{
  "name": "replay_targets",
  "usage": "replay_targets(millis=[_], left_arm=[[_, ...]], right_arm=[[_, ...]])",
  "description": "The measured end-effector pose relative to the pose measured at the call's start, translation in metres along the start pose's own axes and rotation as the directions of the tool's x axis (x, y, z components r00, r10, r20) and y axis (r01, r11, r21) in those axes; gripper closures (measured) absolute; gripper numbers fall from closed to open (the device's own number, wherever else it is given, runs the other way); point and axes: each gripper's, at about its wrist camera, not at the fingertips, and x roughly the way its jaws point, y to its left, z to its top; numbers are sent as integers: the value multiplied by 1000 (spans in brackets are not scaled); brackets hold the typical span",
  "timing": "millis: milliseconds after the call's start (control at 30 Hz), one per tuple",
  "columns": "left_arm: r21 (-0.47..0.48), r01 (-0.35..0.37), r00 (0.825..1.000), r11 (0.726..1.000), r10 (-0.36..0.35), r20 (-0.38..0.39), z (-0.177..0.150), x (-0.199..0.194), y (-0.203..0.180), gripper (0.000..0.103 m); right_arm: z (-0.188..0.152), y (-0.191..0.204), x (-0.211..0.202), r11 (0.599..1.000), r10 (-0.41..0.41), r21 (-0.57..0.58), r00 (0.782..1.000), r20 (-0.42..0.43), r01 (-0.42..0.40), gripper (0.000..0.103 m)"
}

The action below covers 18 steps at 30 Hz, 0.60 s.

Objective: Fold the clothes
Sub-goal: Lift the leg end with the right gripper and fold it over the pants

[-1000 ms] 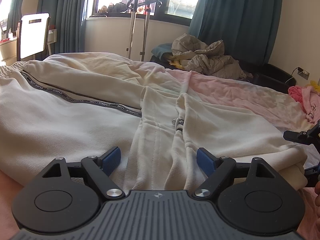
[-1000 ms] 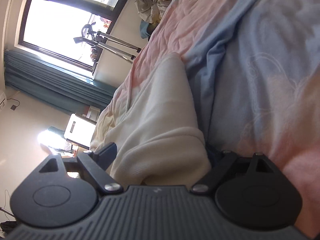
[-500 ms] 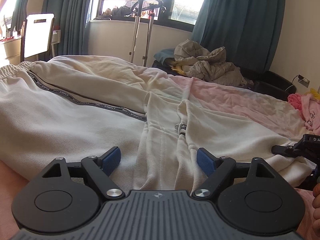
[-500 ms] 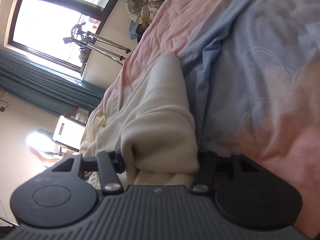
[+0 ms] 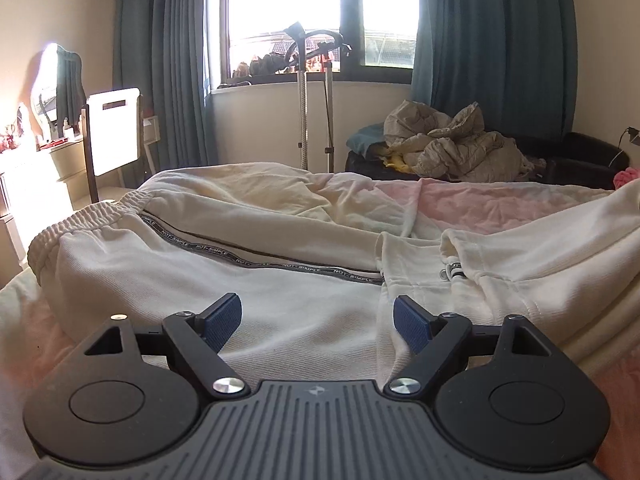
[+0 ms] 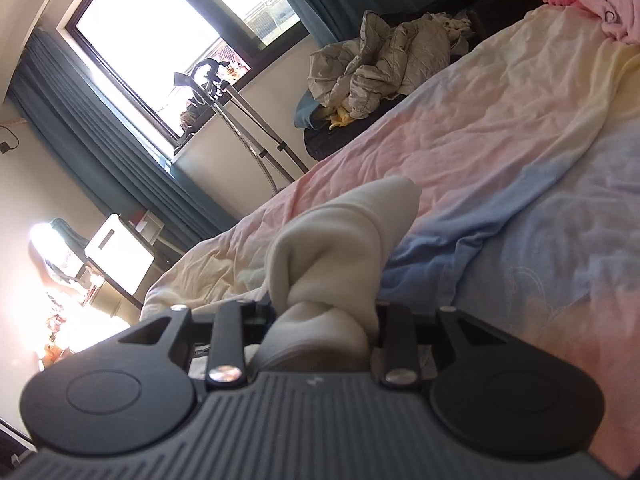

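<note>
Cream sweatpants [image 5: 208, 276] with "NOT-SIMPLE" tape lie spread on your pink-blue bed sheet [image 6: 500, 152]; your left hand-held gripper [image 5: 318, 318] hovers released above them, your right hand-held gripper [image 6: 324, 320] clenches a bunched leg end.

A home bedroom: a bed [image 5: 500, 204] with a pink and pale-blue sheet fills the foreground, a window [image 5: 320, 12] with teal curtains [image 5: 168, 60] stands at twelve o'clock, a heap of crumpled bedding [image 5: 452, 148] at one o'clock, a cluttered dresser [image 5: 44, 160] at ten o'clock.
</note>
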Motion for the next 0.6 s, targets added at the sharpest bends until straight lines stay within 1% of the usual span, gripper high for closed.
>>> replay_targets(millis=[67, 167, 300, 400, 433, 500, 600], left_arm=[[44, 38, 999, 998, -37, -9, 2, 0, -16, 17], [115, 87, 996, 990, -84, -27, 4, 3, -54, 17], [149, 172, 985, 974, -167, -41, 9, 11, -114, 16], [175, 240, 971, 955, -235, -51, 13, 14, -163, 15], [179, 259, 966, 949, -254, -55, 6, 20, -176, 15], [189, 298, 954, 936, -290, -68, 6, 22, -204, 15], [216, 337, 941, 916, -321, -109, 6, 25, -230, 15]], right_arm=[[10, 0, -15, 1000, 2, -22, 999, 42, -1, 70], [22, -10, -37, 1000, 4, -17, 995, 99, -2, 70], [37, -25, -69, 1000, -20, -12, 981, 192, 23, 70], [49, -42, -95, 998, -65, 8, 959, 275, 65, 70], [53, -48, -103, 997, -81, 19, 950, 301, 79, 70], [59, -57, -114, 994, -109, 20, 932, 347, 109, 70], [62, -72, -120, 988, -143, 4, 908, 394, 154, 70]])
